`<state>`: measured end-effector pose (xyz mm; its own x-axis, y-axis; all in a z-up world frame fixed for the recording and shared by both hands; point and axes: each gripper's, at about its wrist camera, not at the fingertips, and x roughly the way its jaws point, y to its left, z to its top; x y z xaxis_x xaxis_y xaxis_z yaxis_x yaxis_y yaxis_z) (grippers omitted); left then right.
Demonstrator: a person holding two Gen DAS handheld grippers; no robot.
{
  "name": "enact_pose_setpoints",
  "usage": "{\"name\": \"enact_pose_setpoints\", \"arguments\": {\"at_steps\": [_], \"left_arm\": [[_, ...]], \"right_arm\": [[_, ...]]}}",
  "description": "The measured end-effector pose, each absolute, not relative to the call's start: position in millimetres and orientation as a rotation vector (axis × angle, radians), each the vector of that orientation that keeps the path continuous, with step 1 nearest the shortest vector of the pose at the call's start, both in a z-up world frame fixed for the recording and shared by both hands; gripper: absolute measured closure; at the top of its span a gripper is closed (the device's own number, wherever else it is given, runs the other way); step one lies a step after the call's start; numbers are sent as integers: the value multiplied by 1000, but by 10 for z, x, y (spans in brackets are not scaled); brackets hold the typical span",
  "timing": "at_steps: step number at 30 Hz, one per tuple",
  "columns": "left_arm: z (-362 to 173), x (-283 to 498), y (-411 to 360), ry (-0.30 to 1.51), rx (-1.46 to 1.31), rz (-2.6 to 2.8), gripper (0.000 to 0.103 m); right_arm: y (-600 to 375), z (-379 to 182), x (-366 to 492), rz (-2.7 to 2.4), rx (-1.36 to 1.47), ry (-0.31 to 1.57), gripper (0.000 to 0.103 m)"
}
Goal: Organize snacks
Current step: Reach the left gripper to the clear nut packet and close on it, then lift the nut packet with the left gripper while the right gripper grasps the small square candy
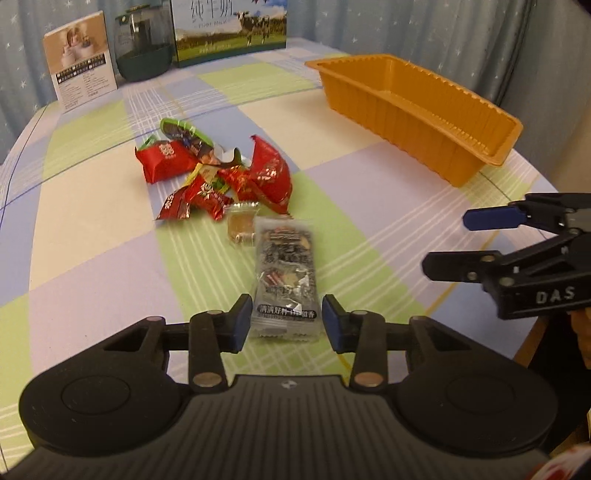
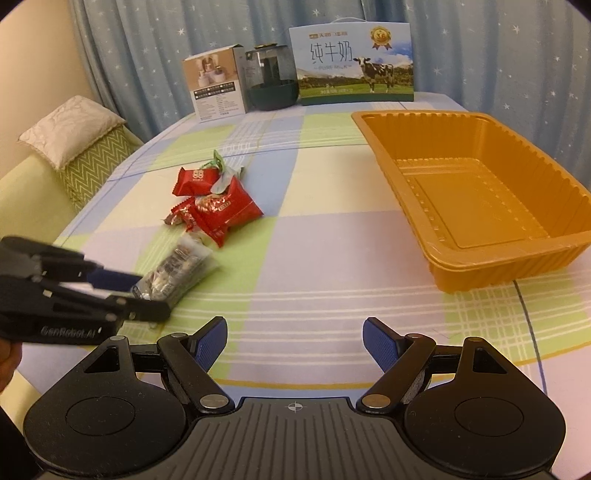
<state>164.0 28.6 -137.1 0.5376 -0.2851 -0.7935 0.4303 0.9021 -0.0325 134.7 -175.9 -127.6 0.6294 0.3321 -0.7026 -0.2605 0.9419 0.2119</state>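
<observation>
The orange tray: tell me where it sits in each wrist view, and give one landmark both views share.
Left wrist view: the orange tray lies upper right, seen side-on and running diagonally, beyond the right gripper.
Right wrist view: the tray fills the right half, its empty inside in plain sight.
Shared landmark: the milk carton with the cow, standing at the table's far edge in both.

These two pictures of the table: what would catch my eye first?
Probably the big orange tray, empty, on the right of the checked tablecloth. Next, the heap of red snack packets in the middle. Nearest the camera, the left gripper has its blue pads on either side of a clear snack bar packet, with small gaps visible on both sides.
</observation>
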Motion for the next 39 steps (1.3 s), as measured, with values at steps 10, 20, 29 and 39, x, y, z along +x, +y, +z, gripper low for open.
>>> {"name": "enact_pose_setpoints", "arguments": {"at_steps": [10,20,29,39], "left_arm": [[-1433,1781,148,842,215,-401,64],[-1280,1614,273,790,235,-361,69],[-1229,1682,964,814,99,-130,69],[-1356,1709,1249,871,4,-65,68]], "right_arm": [[-1679,-1280,1379,333,92,823,22],[-1608,-1273,1415,353,85,812,22],[-1231,-1275,1585,464,111,787,27],[-658,-1449,2037,515,144,807,49]]}}
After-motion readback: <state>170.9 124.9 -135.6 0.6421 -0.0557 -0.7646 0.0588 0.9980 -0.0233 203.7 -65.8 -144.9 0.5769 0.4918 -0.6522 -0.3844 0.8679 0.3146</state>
